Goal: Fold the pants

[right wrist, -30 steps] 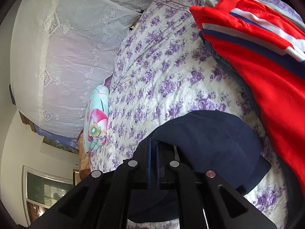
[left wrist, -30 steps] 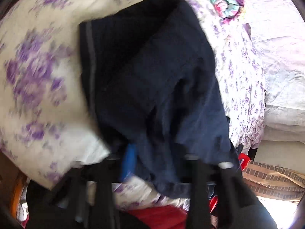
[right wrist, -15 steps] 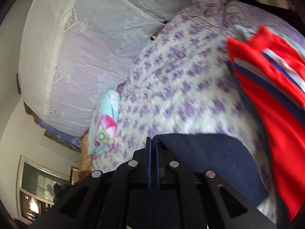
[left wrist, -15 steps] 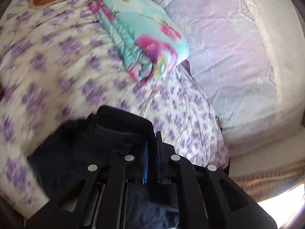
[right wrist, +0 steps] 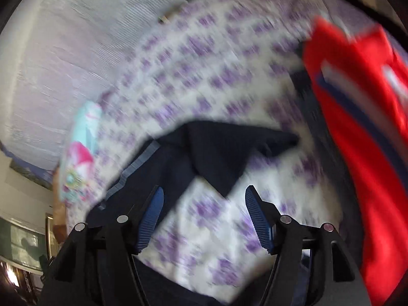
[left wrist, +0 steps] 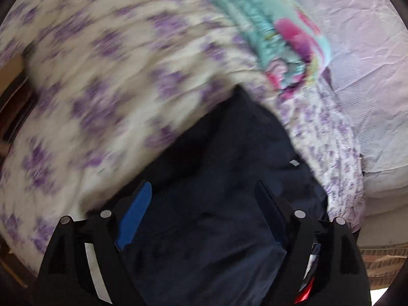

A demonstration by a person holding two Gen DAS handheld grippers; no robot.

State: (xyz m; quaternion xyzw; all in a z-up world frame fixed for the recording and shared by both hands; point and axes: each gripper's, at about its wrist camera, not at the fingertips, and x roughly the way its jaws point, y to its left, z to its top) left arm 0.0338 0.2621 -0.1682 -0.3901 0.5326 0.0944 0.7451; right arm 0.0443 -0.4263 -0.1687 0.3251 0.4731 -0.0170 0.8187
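Pants (left wrist: 224,191), navy and bunched, lie on the bed (left wrist: 102,76) right between and ahead of my left hand-held gripper (left wrist: 204,211), whose fingers stand spread with nothing pinched, I judge so the cloth can settle. A folded floral blanket (left wrist: 280,33) sits farther ahead to the right.

Through the right wrist camera, my right hand-held gripper (right wrist: 204,214) is spread too, empty; a pants corner points down just ahead of it, a red garment (right wrist: 357,127) to its right.
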